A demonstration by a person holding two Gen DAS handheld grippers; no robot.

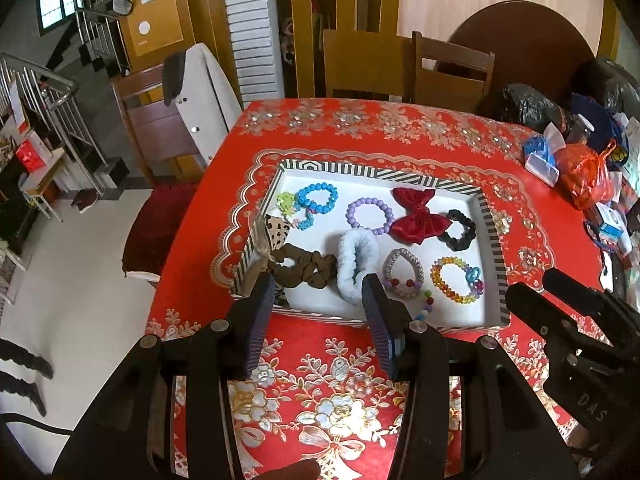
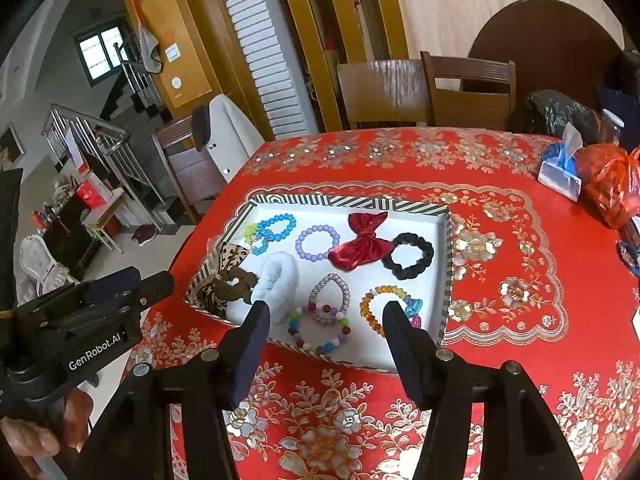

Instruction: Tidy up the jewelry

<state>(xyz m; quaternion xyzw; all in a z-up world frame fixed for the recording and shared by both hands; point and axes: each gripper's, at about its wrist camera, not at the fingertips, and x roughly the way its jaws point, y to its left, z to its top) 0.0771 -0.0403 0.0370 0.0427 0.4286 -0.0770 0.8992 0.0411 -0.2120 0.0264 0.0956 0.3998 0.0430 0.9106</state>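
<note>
Red floral cloth covers the counter (image 1: 400,136), with wooden chairs behind it and a staircase off to the left. On it sits a shallow striped tray (image 2: 447,264) with a white floor, and every piece of jewelry in view already lies inside it. They are spread flat and mostly apart, probably so each one can be seen and picked singly: a blue bead bracelet (image 1: 318,198), a purple bead bracelet (image 1: 369,216), a red velvet bow (image 1: 416,216) touching a black scrunchie (image 1: 460,230), a brown scrunchie (image 1: 300,268), a fluffy white scrunchie (image 1: 356,264), a grey woven bracelet (image 1: 402,274), an amber bead bracelet (image 1: 456,280) and a multicoloured bead bracelet (image 2: 320,330) near the front wall.

Both tools hang over the tray's near edge, pointing in. The left hand-held gripper (image 1: 320,300) has its jaws spread with nothing between them, and so does the right hand-held gripper (image 2: 324,320).

This layout would suit either a tray just filled, with the tools pulling away, or a tray about to be sorted, so the stage is unsettled.
</note>
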